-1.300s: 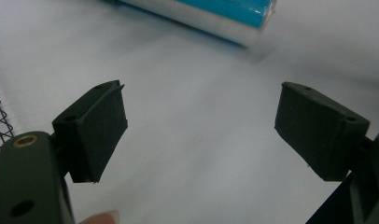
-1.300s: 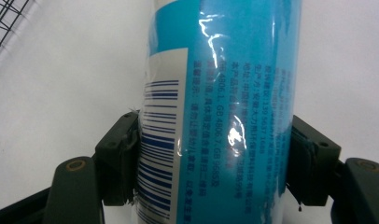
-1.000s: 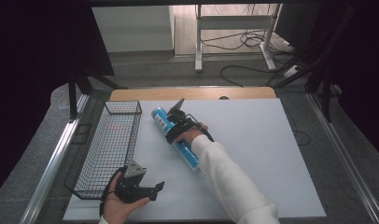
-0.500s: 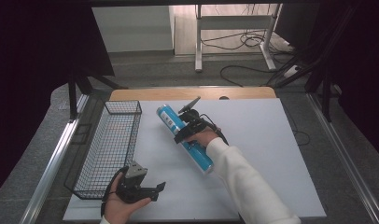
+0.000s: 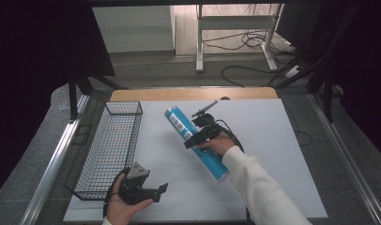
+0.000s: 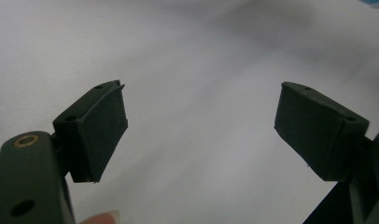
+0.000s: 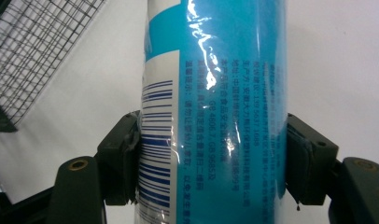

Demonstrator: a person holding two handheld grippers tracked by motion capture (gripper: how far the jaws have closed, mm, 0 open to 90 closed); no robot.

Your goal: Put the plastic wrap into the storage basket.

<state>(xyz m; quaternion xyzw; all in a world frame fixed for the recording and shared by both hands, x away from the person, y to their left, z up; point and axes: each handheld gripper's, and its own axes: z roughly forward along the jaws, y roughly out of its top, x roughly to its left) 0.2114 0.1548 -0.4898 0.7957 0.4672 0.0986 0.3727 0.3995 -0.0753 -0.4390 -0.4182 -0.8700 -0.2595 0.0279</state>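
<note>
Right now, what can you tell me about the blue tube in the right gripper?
The blue tube is a long glossy cylinder wrapped in shiny film, with a white panel, a barcode and small printed text. It lies slanted over the white table, one end toward the wire basket. The right gripper is clamped on its middle, fingers pressing both sides.

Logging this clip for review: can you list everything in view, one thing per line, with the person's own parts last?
Tube: one, blue with a white label, held over the middle of the table in the right claw.
Wire basket: one, black, on the table's left side.
Table: one, white top with a wooden far edge.
Cables: several, black, on the floor beyond the table.
Left claw: one, black, open, near the table's front edge by the basket.
Right claw: one, black, shut on the tube.
Sleeve: one, white, right arm.
</note>
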